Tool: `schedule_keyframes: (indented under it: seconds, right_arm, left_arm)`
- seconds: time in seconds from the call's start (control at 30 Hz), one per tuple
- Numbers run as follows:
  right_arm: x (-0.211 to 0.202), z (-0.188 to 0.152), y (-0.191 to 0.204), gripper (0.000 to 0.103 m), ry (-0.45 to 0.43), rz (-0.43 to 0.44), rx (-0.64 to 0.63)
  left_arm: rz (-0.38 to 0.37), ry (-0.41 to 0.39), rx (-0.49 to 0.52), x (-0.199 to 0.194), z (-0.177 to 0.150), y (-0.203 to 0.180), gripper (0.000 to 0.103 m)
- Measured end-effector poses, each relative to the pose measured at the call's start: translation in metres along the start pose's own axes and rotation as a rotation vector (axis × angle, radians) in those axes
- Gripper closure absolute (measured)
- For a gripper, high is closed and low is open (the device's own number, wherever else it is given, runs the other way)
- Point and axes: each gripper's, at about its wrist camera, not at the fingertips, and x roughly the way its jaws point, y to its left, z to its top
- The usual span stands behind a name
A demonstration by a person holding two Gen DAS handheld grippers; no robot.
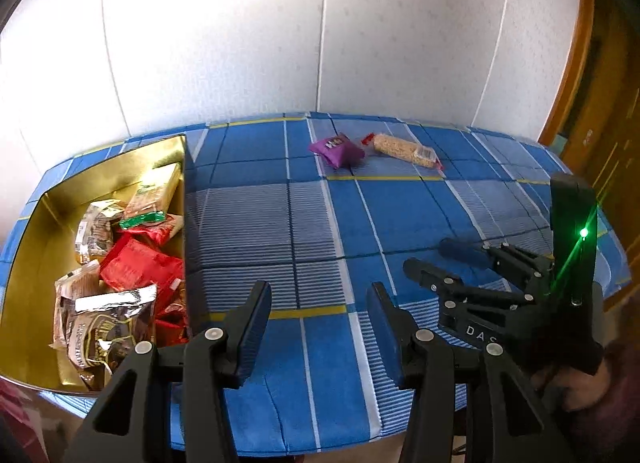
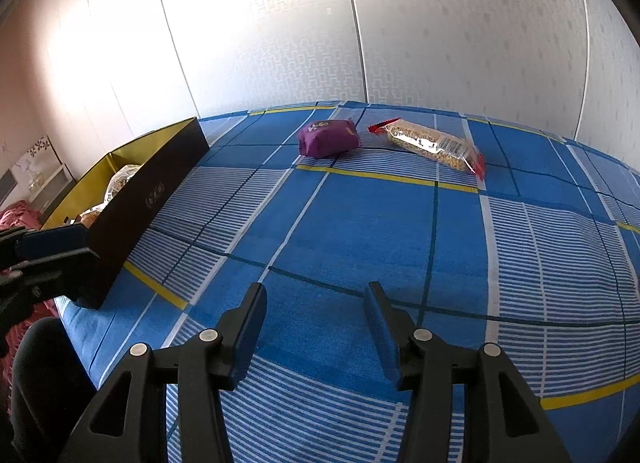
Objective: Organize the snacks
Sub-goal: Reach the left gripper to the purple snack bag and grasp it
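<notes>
While one box [image 1: 100, 167] sits filled, two snacks [image 2: 328, 137] remain outside.

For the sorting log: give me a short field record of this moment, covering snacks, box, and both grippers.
surface: table with blue plaid cloth
box: gold-lined box at the table's left edge, dark outside, open top
in box: several wrapped snacks, red, brown and green packets piled together
loose snacks: purple packet and clear-wrapped grain bar, side by side near the far edge, apart
left gripper: open, empty, beside the box
right gripper: open, empty, over bare cloth
left to do: two loose snacks not yet boxed
</notes>
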Motion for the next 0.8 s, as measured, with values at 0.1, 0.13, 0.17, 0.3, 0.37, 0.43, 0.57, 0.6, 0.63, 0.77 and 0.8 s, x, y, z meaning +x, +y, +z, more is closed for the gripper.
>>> schedule_keyframes:
  seconds: [0.1, 0.13, 0.17, 0.3, 0.37, 0.43, 0.57, 0.6, 0.63, 0.77, 0.8]
  right_arm:
    - [0.001, 0.000, 0.001, 0.051, 0.002, -0.004, -0.006]
    - [0.001, 0.000, 0.001, 0.051, 0.002, -0.006, -0.007]
    - [0.001, 0.000, 0.002, 0.051, 0.003, -0.008, -0.010]
    - [0.001, 0.001, 0.002, 0.051, 0.004, -0.014, -0.017]
    - [0.001, 0.000, 0.002, 0.051, 0.005, -0.016, -0.020]
    - [0.001, 0.000, 0.003, 0.051, 0.005, -0.017, -0.021]
    - [0.001, 0.000, 0.003, 0.051, 0.004, -0.017, -0.020]
    - [0.001, 0.000, 0.003, 0.051, 0.004, -0.018, -0.021]
    - [0.001, 0.000, 0.003, 0.051, 0.005, -0.020, -0.022]
    - [0.002, 0.000, 0.004, 0.051, 0.006, -0.027, -0.030]
    - [0.002, 0.000, 0.004, 0.050, 0.006, -0.026, -0.030]
  left_arm:
    - [0.006, 0.027, 0.014, 0.006, -0.001, -0.003, 0.053]
    - [0.011, 0.034, 0.015, 0.008, -0.002, -0.003, 0.053]
    - [0.014, 0.040, 0.015, 0.009, -0.002, -0.003, 0.053]
    - [0.018, 0.059, 0.014, 0.013, -0.001, -0.001, 0.052]
    - [0.017, 0.059, 0.018, 0.014, 0.001, 0.000, 0.050]
    - [0.018, 0.061, 0.020, 0.015, 0.003, 0.000, 0.050]
    - [0.019, 0.070, 0.036, 0.019, 0.005, -0.001, 0.050]
    - [0.021, 0.071, 0.041, 0.020, 0.009, -0.002, 0.050]
    - [0.021, 0.071, 0.044, 0.021, 0.013, -0.002, 0.050]
    - [0.039, 0.084, 0.056, 0.031, 0.032, -0.005, 0.050]
    - [0.042, 0.088, 0.063, 0.035, 0.038, -0.006, 0.050]
